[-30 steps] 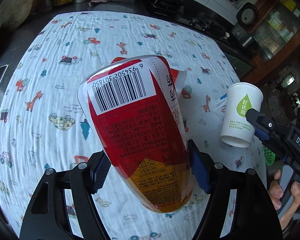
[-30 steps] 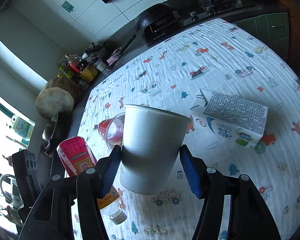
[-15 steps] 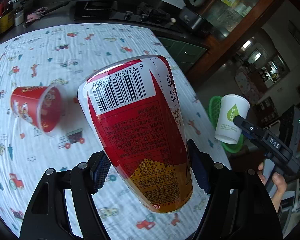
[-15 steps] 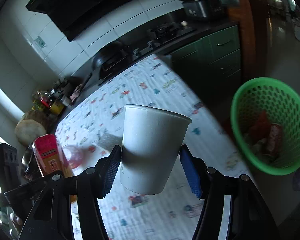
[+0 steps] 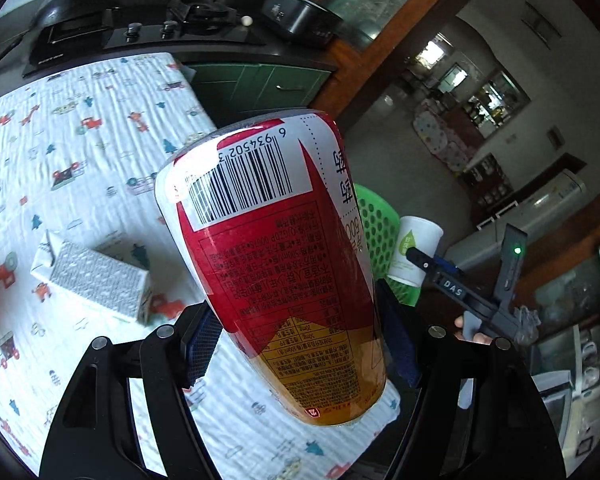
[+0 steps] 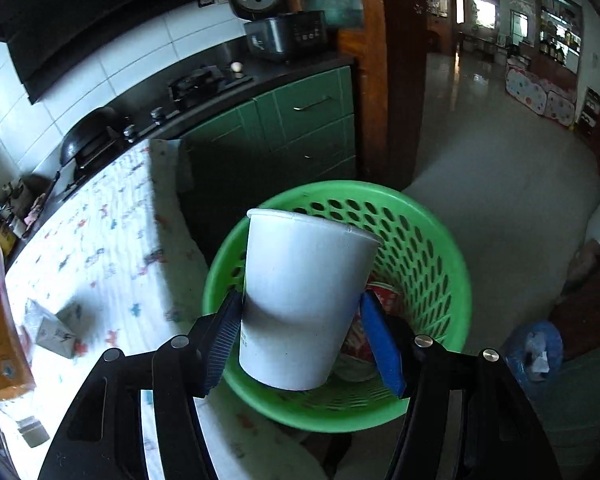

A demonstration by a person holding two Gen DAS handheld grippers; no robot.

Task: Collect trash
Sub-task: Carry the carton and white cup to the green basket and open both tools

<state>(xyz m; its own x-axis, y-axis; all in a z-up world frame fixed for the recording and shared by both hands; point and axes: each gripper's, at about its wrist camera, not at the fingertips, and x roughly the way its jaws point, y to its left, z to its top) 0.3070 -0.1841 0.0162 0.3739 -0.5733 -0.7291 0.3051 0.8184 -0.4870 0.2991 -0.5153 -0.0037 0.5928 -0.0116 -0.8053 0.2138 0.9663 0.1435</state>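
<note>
Left tool (image 5: 300, 344) pinches a red and yellow bottle (image 5: 276, 264) between its blue pads, which press on both sides of the label; the bottle tilts up and away, its barcode uppermost. Below it lies the bench (image 5: 80, 128), covered with a white cloth printed with small cars and animals. A grey and white carton (image 5: 96, 280) lies on its side on that cloth, to the left of the bottle.

Right tool (image 6: 302, 344) grips a white paper cup (image 6: 300, 296), mouth toward the far side, with the left pad against its wall and the right pad at its other side — whether that pad quite touches I cannot tell. The cup hangs over a green perforated basket (image 6: 420, 248) that stands on the floor just past the bench's right edge. Red wrappers (image 6: 384, 300) show inside the basket, partly hidden by the cup.

From the left wrist view the same cup (image 5: 414, 254) appears to the right, with a green leaf mark on its side, held in front of the basket (image 5: 374, 232) — a hand (image 5: 476, 334) grips the handle of that tool. A blue bag (image 6: 534, 354) sits on the floor right of the basket.
</note>
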